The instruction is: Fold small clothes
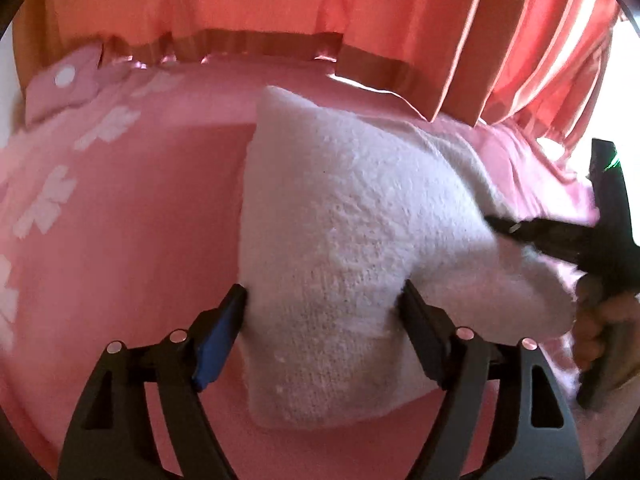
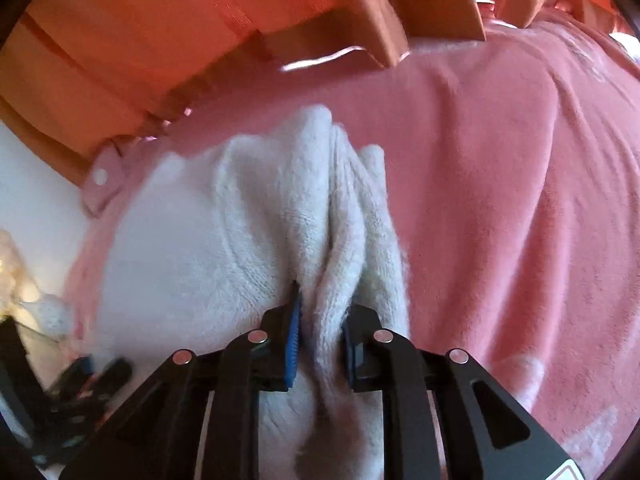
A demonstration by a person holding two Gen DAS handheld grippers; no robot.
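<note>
A white fuzzy knit garment (image 1: 344, 240) lies bunched on a pink blanket (image 1: 140, 240). My left gripper (image 1: 322, 300) is open, its wide-set fingers standing on either side of the garment's near fold without squeezing it. My right gripper (image 2: 320, 344) is shut on a raised ridge of the same garment (image 2: 224, 232), the knit pinched between its blue pads. In the left wrist view the right gripper (image 1: 500, 226) reaches in from the right onto the garment's side, held by a hand (image 1: 592, 328).
Orange-red curtains (image 1: 280, 0) hang along the far edge of the blanket. A pink pillow with white dots (image 1: 64, 84) lies at the back left. White flower patterns (image 1: 52, 200) mark the blanket's left side. Dark blurred gear (image 2: 80, 380) shows at lower left in the right wrist view.
</note>
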